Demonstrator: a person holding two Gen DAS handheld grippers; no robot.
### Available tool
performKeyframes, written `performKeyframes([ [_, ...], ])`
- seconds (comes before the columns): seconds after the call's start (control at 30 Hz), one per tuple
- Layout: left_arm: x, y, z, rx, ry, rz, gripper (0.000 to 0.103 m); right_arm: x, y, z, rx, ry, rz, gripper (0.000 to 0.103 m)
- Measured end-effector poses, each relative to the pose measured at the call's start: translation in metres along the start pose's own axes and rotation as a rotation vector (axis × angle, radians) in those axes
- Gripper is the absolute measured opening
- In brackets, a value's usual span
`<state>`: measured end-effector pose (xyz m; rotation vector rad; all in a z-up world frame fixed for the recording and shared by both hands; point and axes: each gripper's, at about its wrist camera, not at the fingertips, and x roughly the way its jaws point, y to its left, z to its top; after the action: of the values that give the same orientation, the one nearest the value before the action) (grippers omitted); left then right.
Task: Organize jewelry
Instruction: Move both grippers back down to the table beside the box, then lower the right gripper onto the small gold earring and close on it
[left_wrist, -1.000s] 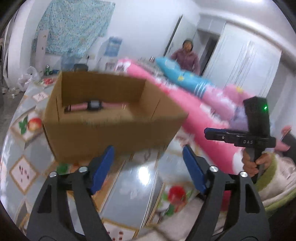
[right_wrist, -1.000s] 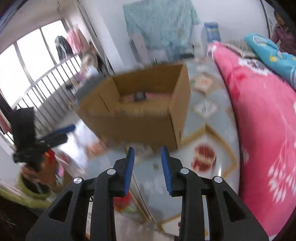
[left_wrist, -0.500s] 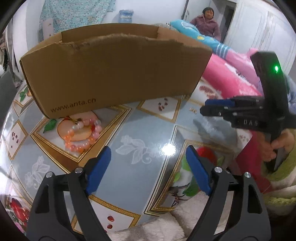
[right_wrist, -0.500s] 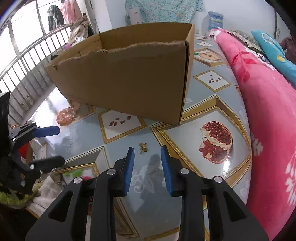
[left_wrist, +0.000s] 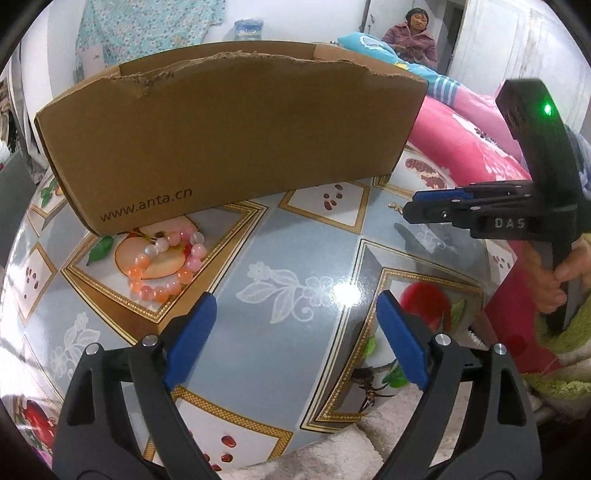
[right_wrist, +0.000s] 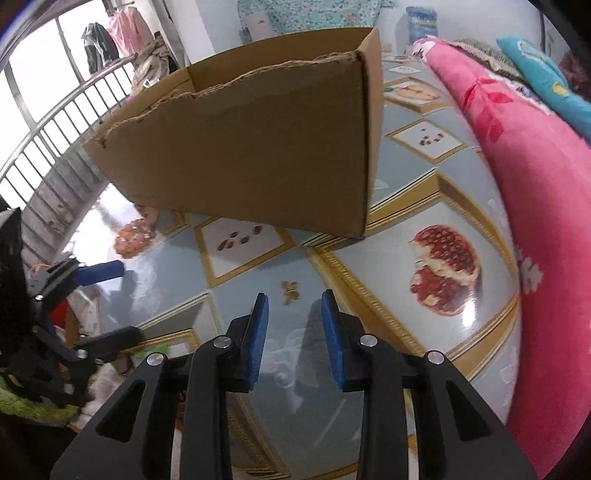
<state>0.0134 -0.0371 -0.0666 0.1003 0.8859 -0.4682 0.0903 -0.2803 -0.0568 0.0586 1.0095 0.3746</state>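
Note:
A pink and orange bead bracelet (left_wrist: 166, 266) lies on the patterned tabletop in front of a brown cardboard box (left_wrist: 229, 140); in the right wrist view the bracelet (right_wrist: 131, 234) is at the far left and the box (right_wrist: 258, 147) fills the middle. A small gold ornament (right_wrist: 290, 290) lies on the table just beyond my right gripper (right_wrist: 294, 334), which is open and empty. My left gripper (left_wrist: 295, 332) is wide open and empty, right of and nearer than the bracelet. The right gripper also shows in the left wrist view (left_wrist: 436, 206), the left one in the right wrist view (right_wrist: 107, 302).
The table (left_wrist: 303, 236) has a glossy cloth with fruit prints. A pink blanket (right_wrist: 535, 184) lies along the table's right side. A white fluffy cloth (left_wrist: 332, 454) covers the near edge. A person (left_wrist: 413, 33) sits in the background. A railing (right_wrist: 55, 122) is at the left.
Both grippers have dropped low toward the tabletop and closer to the box. The box inside is out of sight now; the bracelet and gold ornament came into view.

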Motion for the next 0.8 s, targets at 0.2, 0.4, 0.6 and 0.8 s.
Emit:
performKeyframes([
  [0.2, 0.002, -0.002, 0.002, -0.005, -0.002, -0.006, 0.085, -0.002, 0.003, 0.003, -0.006, -0.008, -0.004, 0.03],
  [0.4, 0.003, 0.0, 0.002, -0.022, 0.002, -0.007, 0.085, 0.007, 0.008, 0.005, 0.002, 0.014, 0.067, 0.03],
  [0.6, 0.002, 0.005, 0.002, -0.034, 0.005, 0.0, 0.085, 0.001, 0.012, 0.004, -0.005, -0.013, 0.03, 0.03],
  [0.8, 0.001, 0.008, 0.002, -0.034, 0.004, 0.006, 0.085, 0.011, 0.017, 0.006, -0.003, 0.009, 0.047, 0.03],
])
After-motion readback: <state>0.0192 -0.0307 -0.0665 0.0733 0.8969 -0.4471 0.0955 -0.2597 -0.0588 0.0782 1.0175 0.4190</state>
